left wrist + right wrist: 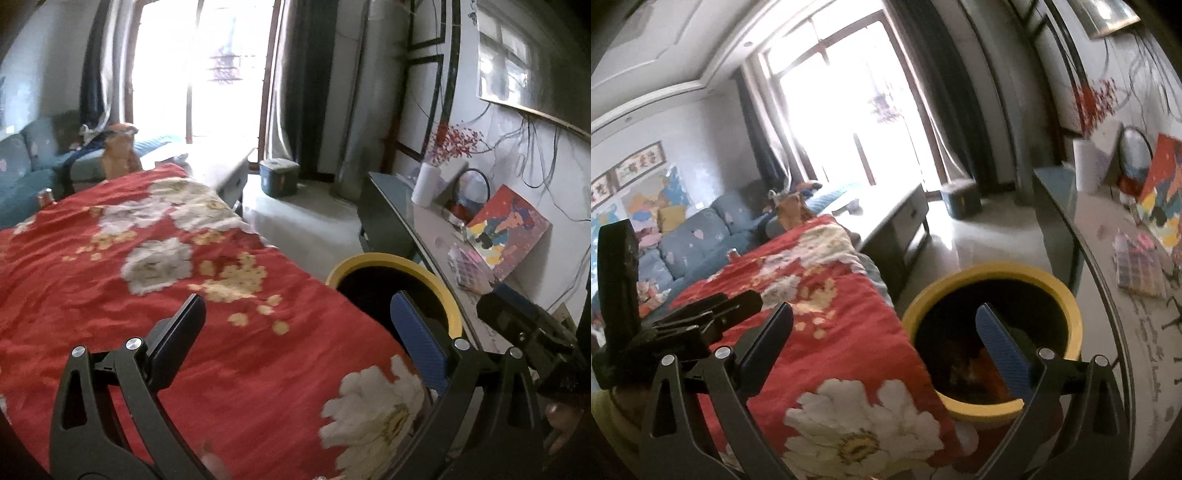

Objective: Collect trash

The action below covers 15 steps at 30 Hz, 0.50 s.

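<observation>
A yellow-rimmed trash bin (pixel 993 273) with a dark inside stands on the floor between the bed and the desk; something orange-brown lies at its bottom (pixel 982 369). It also shows in the left wrist view (pixel 417 267). My right gripper (pixel 886 321) is open and empty, over the bed's edge and the bin's near rim. My left gripper (pixel 297 314) is open and empty above the red flowered blanket (pixel 147 280). The right gripper's body shows at the left wrist view's right edge (pixel 532 332); the left one shows in the right wrist view (pixel 683 332).
A desk (pixel 1108 258) on the right carries a colourful painting (pixel 506 229), a paint tray (pixel 469 262), a paper roll (pixel 426 184) and a small mirror. A blue sofa (pixel 694 240), a low table (pixel 897 214) and a dark box (pixel 279 177) stand toward the bright window.
</observation>
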{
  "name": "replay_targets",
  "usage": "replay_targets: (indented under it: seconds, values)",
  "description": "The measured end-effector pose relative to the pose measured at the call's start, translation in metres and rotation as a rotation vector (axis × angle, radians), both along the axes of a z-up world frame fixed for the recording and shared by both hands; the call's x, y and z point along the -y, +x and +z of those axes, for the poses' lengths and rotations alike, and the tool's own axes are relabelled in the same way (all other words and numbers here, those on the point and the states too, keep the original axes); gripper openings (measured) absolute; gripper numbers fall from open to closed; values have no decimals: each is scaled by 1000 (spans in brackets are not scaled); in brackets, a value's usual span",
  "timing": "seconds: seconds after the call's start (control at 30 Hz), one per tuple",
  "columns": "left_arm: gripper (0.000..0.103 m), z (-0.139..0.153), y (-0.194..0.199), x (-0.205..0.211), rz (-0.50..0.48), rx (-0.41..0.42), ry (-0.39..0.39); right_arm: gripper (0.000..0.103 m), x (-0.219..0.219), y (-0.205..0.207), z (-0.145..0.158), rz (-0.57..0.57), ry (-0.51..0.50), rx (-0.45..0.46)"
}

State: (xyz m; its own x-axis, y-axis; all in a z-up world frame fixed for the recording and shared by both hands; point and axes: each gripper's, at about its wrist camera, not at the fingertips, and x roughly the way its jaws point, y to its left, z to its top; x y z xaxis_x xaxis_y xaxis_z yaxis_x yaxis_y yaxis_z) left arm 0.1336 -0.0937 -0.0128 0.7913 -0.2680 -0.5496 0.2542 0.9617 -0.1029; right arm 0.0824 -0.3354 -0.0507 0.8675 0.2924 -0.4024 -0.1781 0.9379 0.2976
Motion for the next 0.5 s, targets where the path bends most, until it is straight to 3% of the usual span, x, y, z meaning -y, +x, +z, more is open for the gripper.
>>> replay_targets:
  seconds: [0.5]
  values:
    - [92,-5,-61,-49,133,106,-8,97,-45,-42,4,-99,-180,262]
